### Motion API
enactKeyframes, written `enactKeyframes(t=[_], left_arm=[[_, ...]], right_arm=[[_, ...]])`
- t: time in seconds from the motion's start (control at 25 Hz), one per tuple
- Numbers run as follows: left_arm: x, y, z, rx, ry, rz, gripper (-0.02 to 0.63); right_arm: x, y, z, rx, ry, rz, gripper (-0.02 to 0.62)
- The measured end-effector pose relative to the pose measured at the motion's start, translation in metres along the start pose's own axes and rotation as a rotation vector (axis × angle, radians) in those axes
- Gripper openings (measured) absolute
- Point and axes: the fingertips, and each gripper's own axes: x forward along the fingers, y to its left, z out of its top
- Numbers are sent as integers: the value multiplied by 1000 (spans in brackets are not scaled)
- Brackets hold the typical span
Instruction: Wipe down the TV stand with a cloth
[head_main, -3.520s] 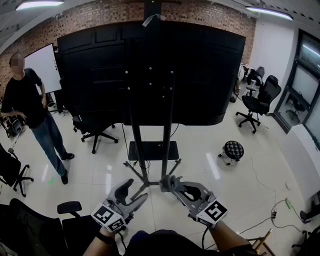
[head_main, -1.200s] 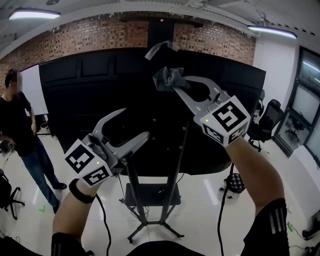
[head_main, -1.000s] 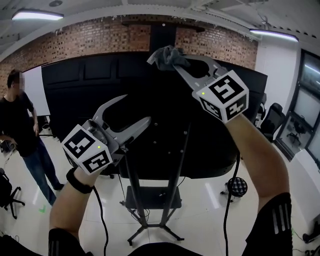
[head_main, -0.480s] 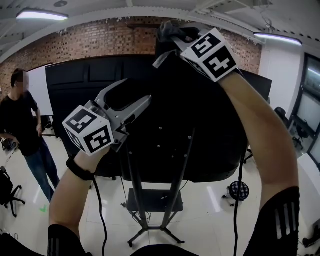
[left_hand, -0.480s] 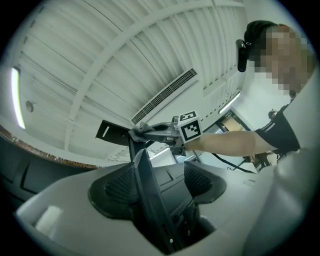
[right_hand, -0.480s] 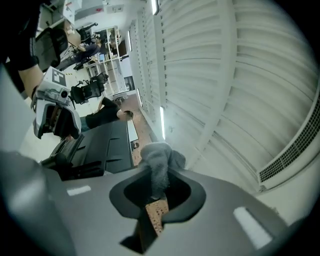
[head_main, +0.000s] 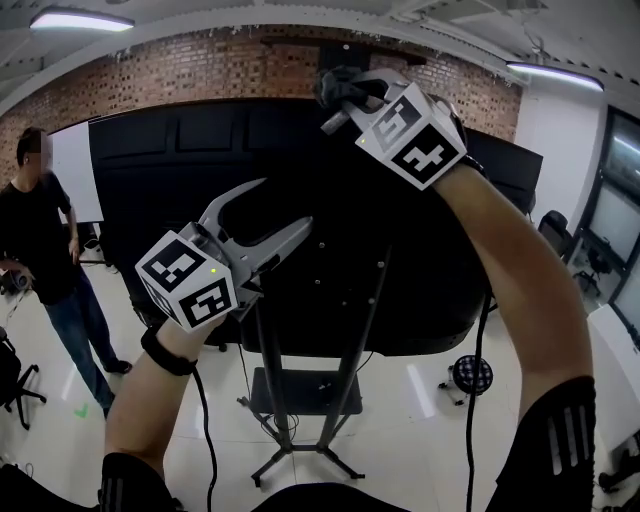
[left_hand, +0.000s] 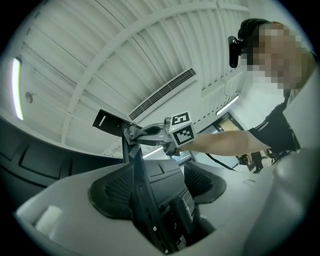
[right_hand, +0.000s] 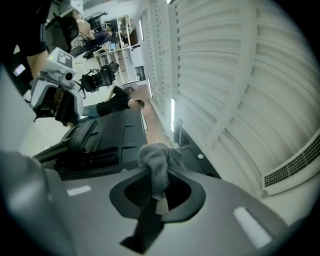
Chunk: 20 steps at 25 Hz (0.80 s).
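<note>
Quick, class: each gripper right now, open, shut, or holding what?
Left gripper: open, gripping nothing.
Right gripper: shut on the grey cloth.

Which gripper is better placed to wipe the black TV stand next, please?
Right: the right gripper is shut on the crumpled grey cloth at the top of the black TV stand; the left gripper is open, lower.

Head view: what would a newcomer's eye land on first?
The raised right gripper, shut on a grey cloth at the top of the stand's post. Behind it, the big black TV back fills the view; the left gripper hangs open lower left.
</note>
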Motion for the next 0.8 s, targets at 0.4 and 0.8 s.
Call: enactKeyframes(t=[0.4, 0.8], left_arm=[[-25, -23, -44, -57, 24, 2, 337], [-46, -40, -81, -133, 50, 11, 337]], right_arm=[[-8, 87, -24, -207, 48, 74, 35], [-10, 181, -61, -497, 157, 139, 35]])
